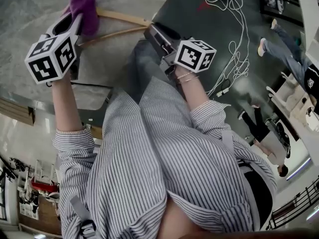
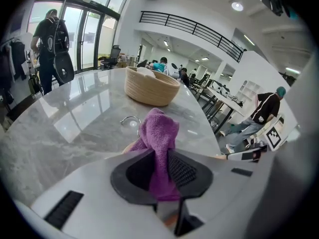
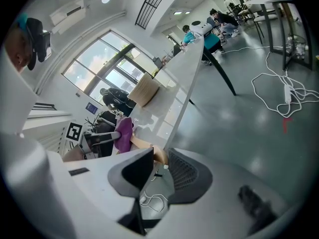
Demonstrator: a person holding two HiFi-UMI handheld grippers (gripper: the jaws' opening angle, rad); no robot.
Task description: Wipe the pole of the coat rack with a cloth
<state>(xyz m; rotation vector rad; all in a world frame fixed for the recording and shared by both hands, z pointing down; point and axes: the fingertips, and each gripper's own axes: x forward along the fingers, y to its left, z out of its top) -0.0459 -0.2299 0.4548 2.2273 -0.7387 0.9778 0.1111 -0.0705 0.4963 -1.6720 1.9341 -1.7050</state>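
Note:
A purple cloth (image 1: 85,6) is pinched in my left gripper (image 1: 79,20) at the top left of the head view. In the left gripper view the cloth (image 2: 159,133) stands up between the pads, draped over a wooden pole (image 2: 130,146) that peeks out beneath it. Two pale wooden bars of the coat rack (image 1: 122,17) run right and meet at my right gripper (image 1: 155,34). The right gripper view shows its jaws (image 3: 160,166) closed around the pole's end (image 3: 144,146), with the cloth (image 3: 123,131) and left gripper (image 3: 97,138) farther along the pole.
A grey marble table (image 2: 60,133) carries a woven basket (image 2: 151,86) and a small metal hook (image 2: 130,119). White cables (image 1: 234,29) lie on the dark floor to the right. People sit and stand at desks around the room (image 1: 284,49).

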